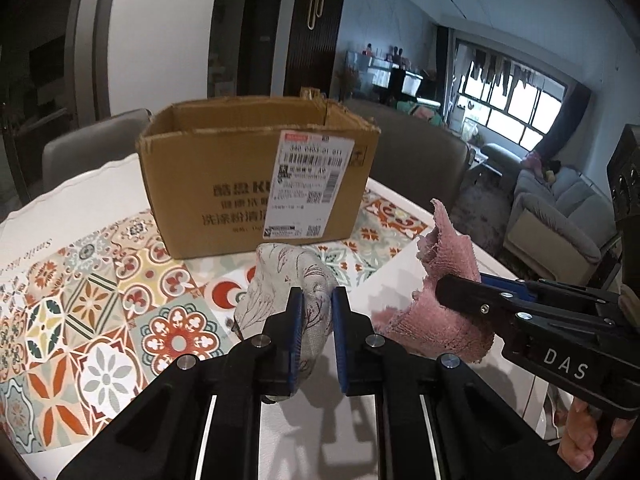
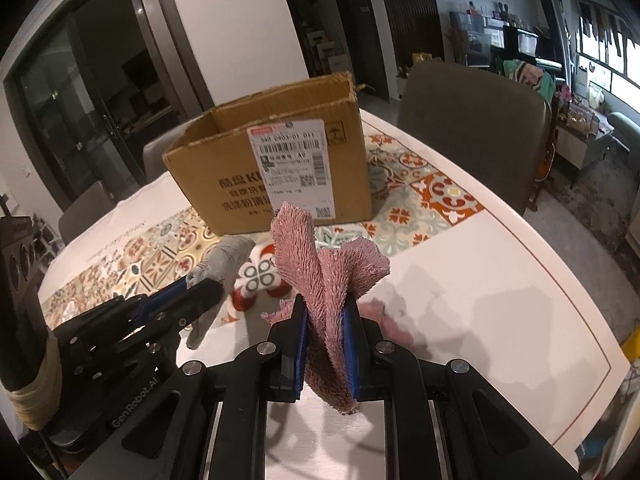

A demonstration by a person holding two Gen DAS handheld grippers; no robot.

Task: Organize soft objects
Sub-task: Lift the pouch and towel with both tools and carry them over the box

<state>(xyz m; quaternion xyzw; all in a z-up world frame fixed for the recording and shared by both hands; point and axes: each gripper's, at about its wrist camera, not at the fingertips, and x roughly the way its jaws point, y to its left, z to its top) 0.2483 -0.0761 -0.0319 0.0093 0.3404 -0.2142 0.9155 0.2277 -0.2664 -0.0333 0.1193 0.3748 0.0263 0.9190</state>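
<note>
dining table [image 2: 460, 280] with a tiled mat, open cardboard box [image 1: 224, 184] at the back. your left gripper [image 1: 316, 300] is pinching the floral cloth [image 1: 280, 280], your right gripper [image 2: 326, 308] clamps the pink towel [image 2: 320, 264], both lifted. looks like mid-carry, so next you probably need to get over the box and let go.

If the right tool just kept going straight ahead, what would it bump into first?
Probably the cardboard box: it stands directly ahead of the right tool, beyond the pink towel it grips. Depth is uncertain.
</note>
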